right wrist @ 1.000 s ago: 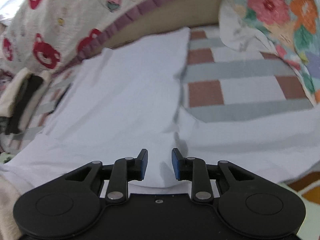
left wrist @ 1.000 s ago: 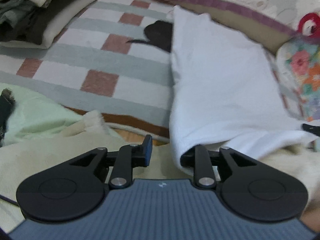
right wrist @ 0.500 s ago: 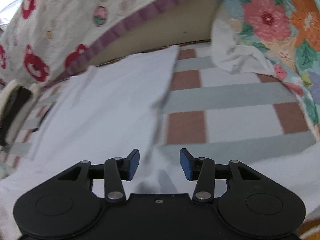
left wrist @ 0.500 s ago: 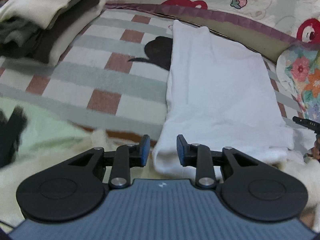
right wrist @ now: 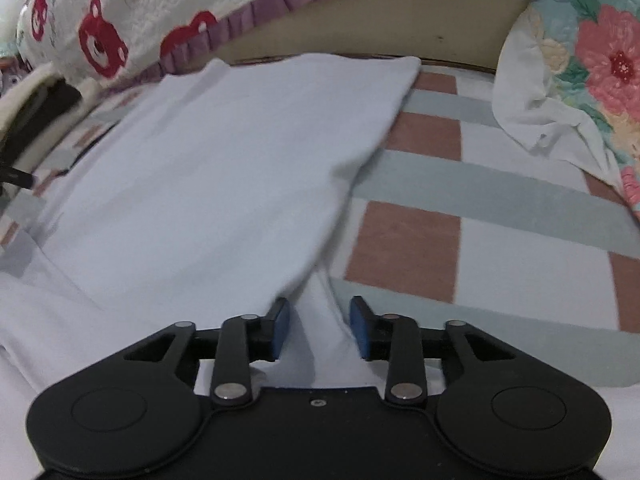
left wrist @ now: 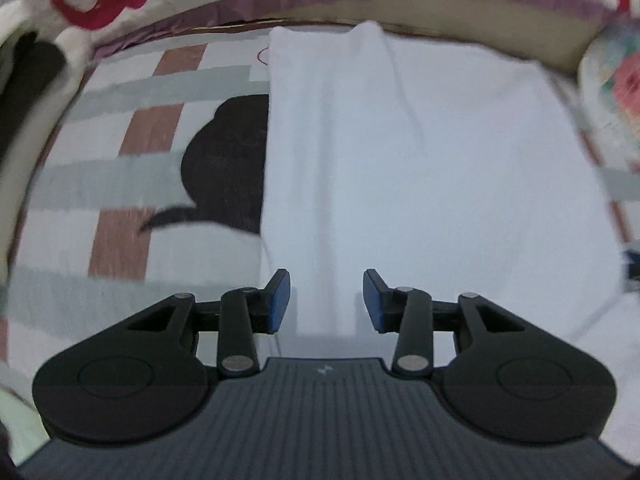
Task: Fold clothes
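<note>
We see left tool [left wrist: 325, 295] released, right tool [right wrist: 318, 327] released, both over white garment [left wrist: 420, 168] flat on checked bedcover [right wrist: 500, 248].

The white garment [left wrist: 420, 168] hides part of a black shape [left wrist: 228, 164] beside it.

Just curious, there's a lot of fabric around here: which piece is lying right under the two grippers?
The plain white garment, spread flat on the checked blanket. The bear-print quilt and floral pillow are patterned and sit farther back.
</note>
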Available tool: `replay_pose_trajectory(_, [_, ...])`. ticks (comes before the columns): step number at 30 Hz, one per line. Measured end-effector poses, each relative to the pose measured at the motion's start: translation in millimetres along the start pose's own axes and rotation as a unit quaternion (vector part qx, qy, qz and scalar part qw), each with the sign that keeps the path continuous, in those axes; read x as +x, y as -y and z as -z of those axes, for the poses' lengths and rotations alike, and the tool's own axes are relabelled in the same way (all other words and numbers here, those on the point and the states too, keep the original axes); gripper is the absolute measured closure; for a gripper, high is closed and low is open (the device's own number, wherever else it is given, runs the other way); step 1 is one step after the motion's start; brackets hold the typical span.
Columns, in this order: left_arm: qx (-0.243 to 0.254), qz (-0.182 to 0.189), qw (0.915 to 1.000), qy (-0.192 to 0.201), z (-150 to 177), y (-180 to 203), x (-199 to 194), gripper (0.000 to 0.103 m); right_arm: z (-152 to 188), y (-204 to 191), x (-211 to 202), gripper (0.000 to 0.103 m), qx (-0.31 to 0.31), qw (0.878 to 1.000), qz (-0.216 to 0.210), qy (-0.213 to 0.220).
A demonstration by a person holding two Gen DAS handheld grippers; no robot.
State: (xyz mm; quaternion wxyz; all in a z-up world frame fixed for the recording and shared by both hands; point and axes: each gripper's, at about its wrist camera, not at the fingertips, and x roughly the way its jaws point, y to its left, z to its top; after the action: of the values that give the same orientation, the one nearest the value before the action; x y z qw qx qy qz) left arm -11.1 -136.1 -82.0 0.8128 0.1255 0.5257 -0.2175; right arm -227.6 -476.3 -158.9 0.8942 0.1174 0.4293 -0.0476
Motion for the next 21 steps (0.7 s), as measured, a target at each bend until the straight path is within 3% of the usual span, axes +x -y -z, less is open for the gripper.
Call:
replay_pose_trajectory(1, [0.001,-0.005,1.0,-0.002,-3,0,6,0.064,1,-2,-1,0.073,-0.015,1.0,0.008,0.004])
replay_pose_trajectory(2, [-0.001,-0.011,0.9999,-0.003,-3,-1,9,0.064,2,-5,-3,0.098,-0.03,0.999,0.016,0.009])
replay_pose_trajectory(5, [-0.006,-0.029,0.9995,-0.007,-2,-6,17,0.067,4,6,-22,0.099,0.022,0.997,0.044,0.051])
replay_pose_trajectory(8, [-0.008,-0.047,0.9988,-0.012,3,-14,23,0.067,15,18,-22,0.099,0.083,0.993,0.063,0.056])
replay_pose_trajectory(13, [-0.034,-0.04,0.9986,-0.004,10,-37,21,0.067,15,1,-13,0.099,0.037,0.994,0.094,0.034])
replay_pose_trajectory(21, [-0.033,0.016,0.9973,0.064,-8,-53,16,0.063,14,9,-11,0.099,0.062,0.994,0.082,0.026])
